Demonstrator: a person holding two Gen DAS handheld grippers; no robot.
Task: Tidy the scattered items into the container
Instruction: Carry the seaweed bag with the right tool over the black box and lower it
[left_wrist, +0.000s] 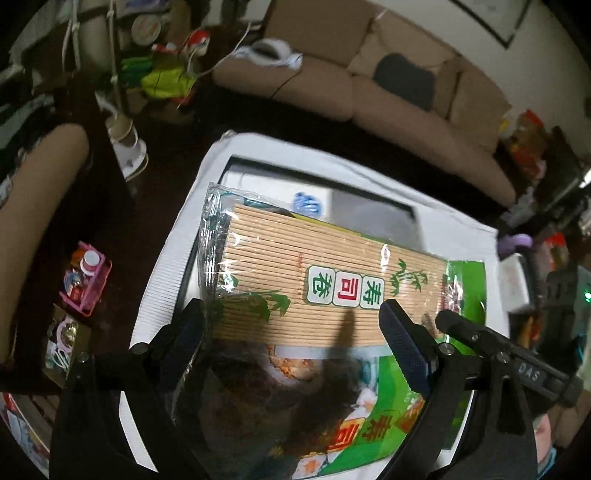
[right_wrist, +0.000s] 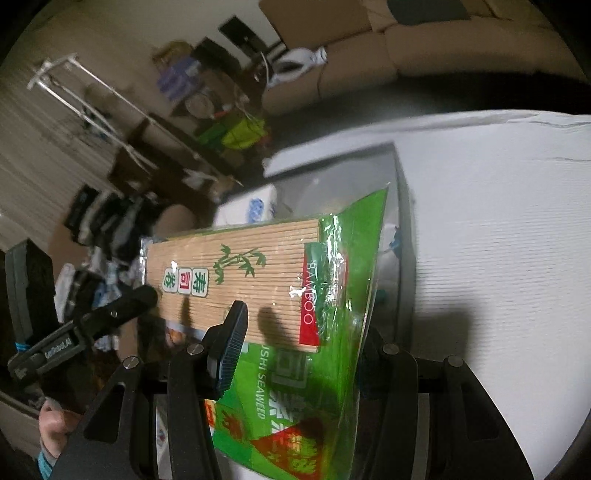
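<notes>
Straddling a flat, glossy plastic-wrapped sushi kit (left_wrist: 295, 295) of ribbed bamboo matting and green printed card: the left black two-finger gripper (left_wrist: 291, 332), ridged pads (left_wrist: 404, 343) at either edge of the pack, grip not certain. Same pack (right_wrist: 266, 280) between the right black gripper (right_wrist: 295, 350) fingers, spread wide, one ribbed pad (right_wrist: 231, 350) over its face, contact unclear. Held above a rectangular dark-rimmed container (left_wrist: 413, 218) on a white corrugated sheet (right_wrist: 498, 240); beige fabric sofa (left_wrist: 388, 81) beyond.

Dim, blurred, fisheye-warped edges
</notes>
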